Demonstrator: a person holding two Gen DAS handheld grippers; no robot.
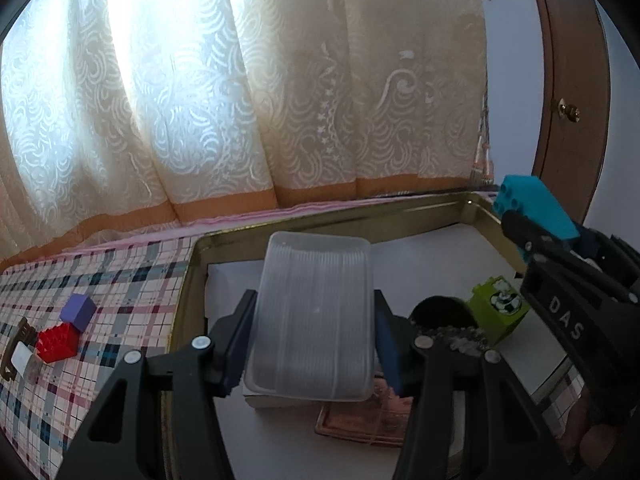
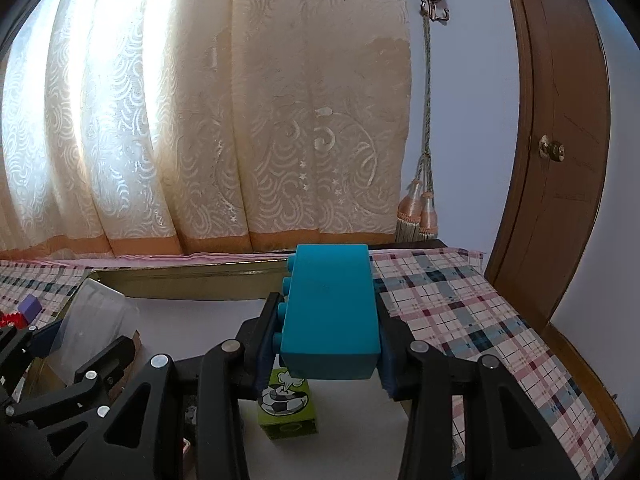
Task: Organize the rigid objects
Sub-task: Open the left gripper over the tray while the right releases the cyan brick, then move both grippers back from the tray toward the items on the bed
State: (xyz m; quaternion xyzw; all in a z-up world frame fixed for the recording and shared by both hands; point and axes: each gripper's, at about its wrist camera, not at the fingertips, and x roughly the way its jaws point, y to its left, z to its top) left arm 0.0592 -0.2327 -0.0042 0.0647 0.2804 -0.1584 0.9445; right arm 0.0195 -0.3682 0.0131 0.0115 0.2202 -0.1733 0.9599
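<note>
Where plaid cloth ends, cream curtains hang.

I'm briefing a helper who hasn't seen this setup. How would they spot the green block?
Find the gold-rimmed tray lined with white on the plaid cloth. Inside, just below the blue brick held in the right gripper, stands the green block. It alone is lime green with a football picture on its face.
</note>
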